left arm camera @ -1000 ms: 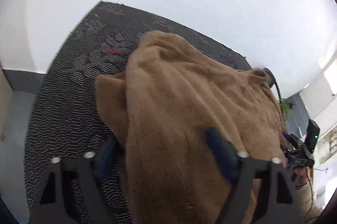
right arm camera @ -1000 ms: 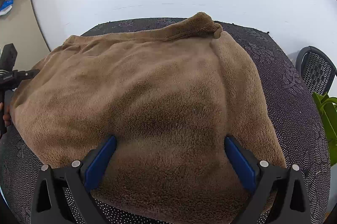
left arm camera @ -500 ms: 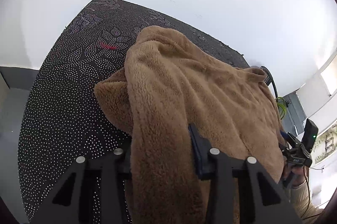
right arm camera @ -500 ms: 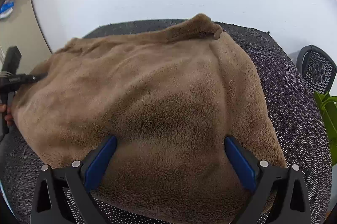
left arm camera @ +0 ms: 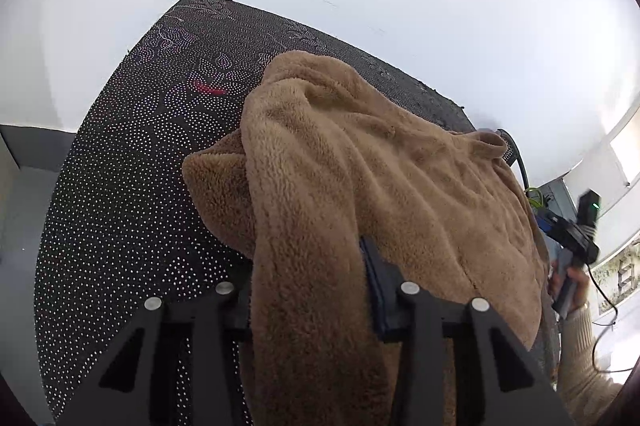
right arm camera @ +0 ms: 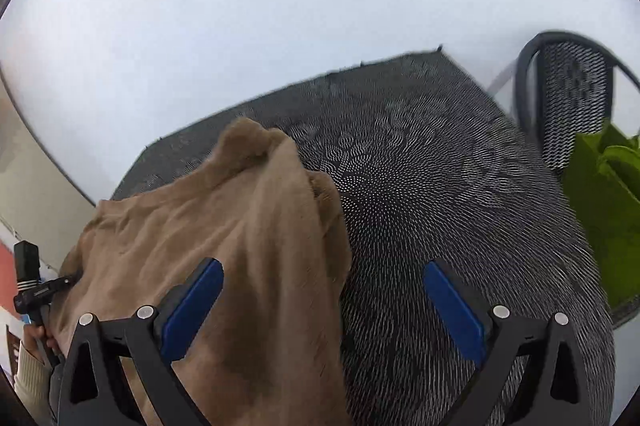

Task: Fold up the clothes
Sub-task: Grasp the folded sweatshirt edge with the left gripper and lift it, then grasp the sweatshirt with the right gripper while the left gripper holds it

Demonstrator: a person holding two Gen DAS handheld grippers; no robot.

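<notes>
- Step in hand: the left gripper [left arm camera: 308,290] grips a bunched ridge of the brown fleece garment [left arm camera: 380,178]; its jaws have just closed in, and the pile now fills the gap between them.
- The right gripper [right arm camera: 324,302] stands wide open, empty; only its left pad [right arm camera: 192,306] overlaps the fleece edge, and whether they touch cannot be told.
- The garment lies heaped on the dark dotted cloth [left arm camera: 120,186], from centre towards 3 o'clock in the left wrist view.
- Next move, as judged: the right gripper needs its own hold on an edge before any fold is carried over.
- Open room: bare cloth at 9 to 11 o'clock in the left view; in the right view, a mesh chair [right arm camera: 572,98] and a green bag [right arm camera: 608,210] crowd 2 to 3 o'clock.
</notes>
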